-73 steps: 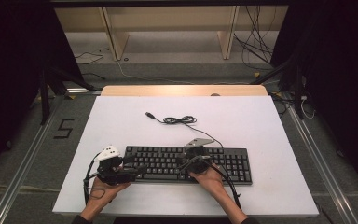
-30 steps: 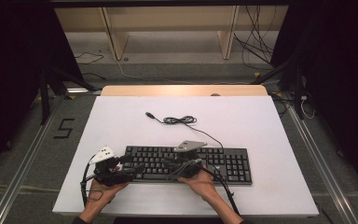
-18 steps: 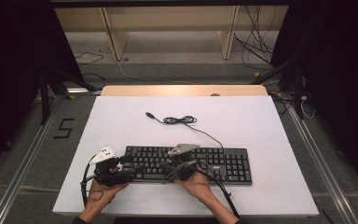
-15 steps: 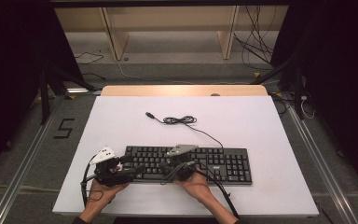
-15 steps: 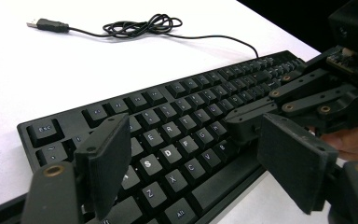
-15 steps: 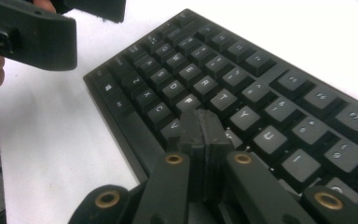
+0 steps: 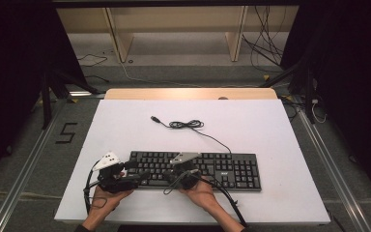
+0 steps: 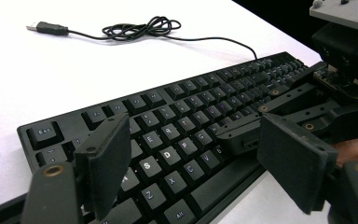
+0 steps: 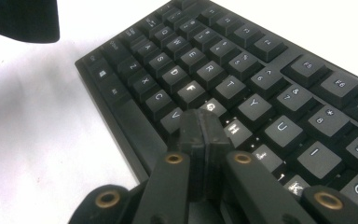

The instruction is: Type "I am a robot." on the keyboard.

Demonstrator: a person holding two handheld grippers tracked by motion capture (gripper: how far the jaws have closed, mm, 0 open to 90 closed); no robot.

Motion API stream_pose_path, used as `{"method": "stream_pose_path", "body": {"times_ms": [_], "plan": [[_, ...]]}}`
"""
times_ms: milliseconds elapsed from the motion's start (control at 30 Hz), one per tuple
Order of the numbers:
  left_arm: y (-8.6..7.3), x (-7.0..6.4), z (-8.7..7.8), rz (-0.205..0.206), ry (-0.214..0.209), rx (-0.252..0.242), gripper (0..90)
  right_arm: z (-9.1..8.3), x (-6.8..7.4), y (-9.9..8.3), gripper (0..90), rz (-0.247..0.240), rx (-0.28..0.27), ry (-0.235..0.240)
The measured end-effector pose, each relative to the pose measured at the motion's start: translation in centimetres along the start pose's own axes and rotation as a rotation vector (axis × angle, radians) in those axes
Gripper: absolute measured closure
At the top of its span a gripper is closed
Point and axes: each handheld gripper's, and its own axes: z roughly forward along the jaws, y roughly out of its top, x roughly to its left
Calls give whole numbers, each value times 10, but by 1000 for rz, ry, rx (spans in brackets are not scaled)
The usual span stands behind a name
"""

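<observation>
Black keyboard (image 7: 195,170) lies near the bench's (image 7: 270,130) front edge; right claw (image 9: 200,128), pressed together, touches its keys, left claw (image 8: 196,163) gapes wide beside it.

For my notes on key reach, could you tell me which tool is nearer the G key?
Right. The right tool, jaws shut, has its tip beside the G key. The left tool, jaws open, sits over the keyboard's left end.

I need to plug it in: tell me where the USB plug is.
In the high view, the USB plug lies on the white table, beyond the keyboard, left of the coiled cable.
</observation>
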Motion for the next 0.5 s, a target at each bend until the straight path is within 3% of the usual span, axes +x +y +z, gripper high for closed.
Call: {"method": "stream_pose_path", "body": {"times_ms": [300,500], "plan": [[0,0,-1,6,1,-6,255,-2,0,0,898,2,-8,-7],[0,0,-1,7,2,-11,255,-10,-5,4,825,25,-43,8]]}}
